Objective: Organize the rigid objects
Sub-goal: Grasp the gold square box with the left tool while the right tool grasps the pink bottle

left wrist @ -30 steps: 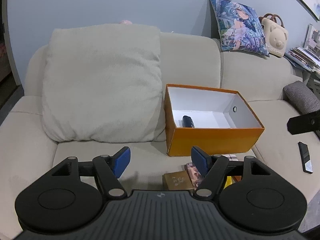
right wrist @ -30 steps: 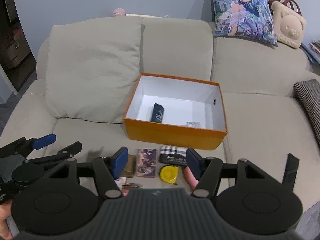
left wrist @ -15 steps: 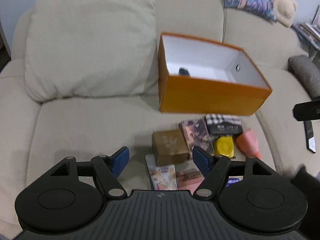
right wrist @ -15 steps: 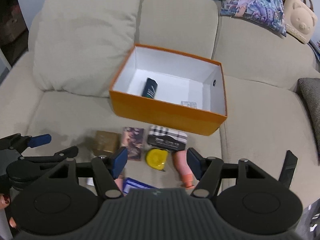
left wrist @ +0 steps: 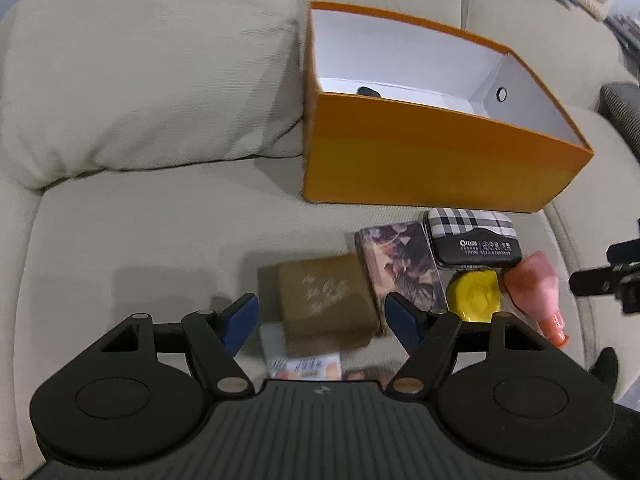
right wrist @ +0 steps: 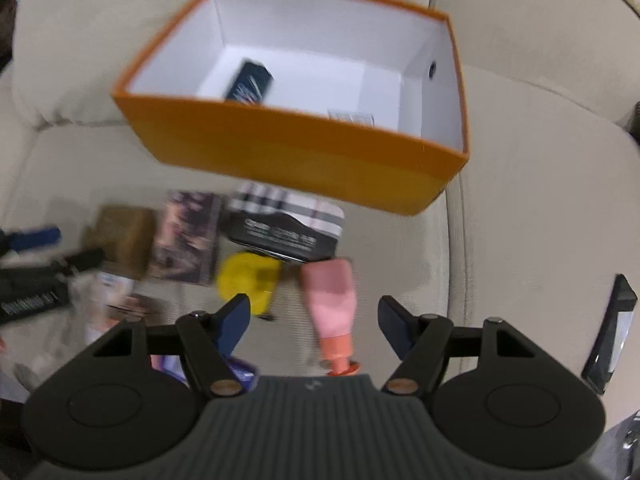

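An orange box (left wrist: 420, 160) (right wrist: 288, 148) stands open on the sofa seat, with a dark blue item (right wrist: 250, 84) inside. In front of it lie a brown box (left wrist: 326, 300), a picture card pack (left wrist: 400, 264), a plaid-and-black tin (left wrist: 472, 236), a yellow tape measure (left wrist: 474, 296) and a pink bottle (left wrist: 534, 284). My left gripper (left wrist: 322, 316) hangs open just above the brown box. Open too, my right gripper (right wrist: 314, 316) hovers over the pink bottle (right wrist: 332, 304), whose orange cap points toward me. Neither gripper touches anything.
A big beige pillow (left wrist: 140, 64) leans left of the box. A black remote (right wrist: 610, 332) lies on the right seat, near a striped cushion (left wrist: 624, 108). Flat printed packets (left wrist: 304, 364) lie near the seat's front edge under the left gripper.
Both grippers have come down and tipped toward the loose items in front of the box. The right jaws stand a little wider than before.
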A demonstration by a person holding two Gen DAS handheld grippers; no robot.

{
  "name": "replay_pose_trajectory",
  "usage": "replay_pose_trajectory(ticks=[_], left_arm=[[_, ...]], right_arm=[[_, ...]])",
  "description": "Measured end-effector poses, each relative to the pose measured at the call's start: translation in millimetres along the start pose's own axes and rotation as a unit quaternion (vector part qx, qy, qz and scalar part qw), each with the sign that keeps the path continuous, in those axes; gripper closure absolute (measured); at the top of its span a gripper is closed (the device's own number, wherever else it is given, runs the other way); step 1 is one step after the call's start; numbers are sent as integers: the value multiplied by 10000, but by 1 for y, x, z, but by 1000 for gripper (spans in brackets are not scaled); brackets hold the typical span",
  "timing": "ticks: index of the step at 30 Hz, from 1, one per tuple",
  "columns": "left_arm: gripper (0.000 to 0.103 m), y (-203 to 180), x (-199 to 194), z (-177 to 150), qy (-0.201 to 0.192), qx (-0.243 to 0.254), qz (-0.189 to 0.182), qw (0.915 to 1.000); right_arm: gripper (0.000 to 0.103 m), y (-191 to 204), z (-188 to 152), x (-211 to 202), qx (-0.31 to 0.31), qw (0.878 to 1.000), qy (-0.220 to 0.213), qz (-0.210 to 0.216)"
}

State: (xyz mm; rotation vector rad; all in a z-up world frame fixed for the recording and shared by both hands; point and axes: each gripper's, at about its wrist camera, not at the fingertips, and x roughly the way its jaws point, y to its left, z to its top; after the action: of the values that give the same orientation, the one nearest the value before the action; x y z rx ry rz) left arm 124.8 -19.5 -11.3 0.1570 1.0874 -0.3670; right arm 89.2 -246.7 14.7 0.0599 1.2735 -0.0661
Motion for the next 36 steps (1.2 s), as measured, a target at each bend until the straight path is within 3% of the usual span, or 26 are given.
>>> replay_pose_trajectory(ticks=[4,9,17,21,30,36], left_arm=[[18,-10,20,3,66,195,142,9997],[18,-5,37,0,308,20,145,9994],[27,-6,44,2,356,-134,284,9989],[29,-3,46,2,364,-324,299,9984],[29,-4,49,1,399,-304,333,9982],[29,3,60,2,514,-504,271,9970]], right_arm=[[31,-19,-1,29,154,9994,119,271],[31,-24,-5,49,73,9988,198,449],[31,-27,-13,69,238,9981,364,446],[39,-29,-14,75,271,9980,412,385],[40,-32,-13,84,341,9974,506,375],[51,-30,-12,92,247,9975,517,406]])
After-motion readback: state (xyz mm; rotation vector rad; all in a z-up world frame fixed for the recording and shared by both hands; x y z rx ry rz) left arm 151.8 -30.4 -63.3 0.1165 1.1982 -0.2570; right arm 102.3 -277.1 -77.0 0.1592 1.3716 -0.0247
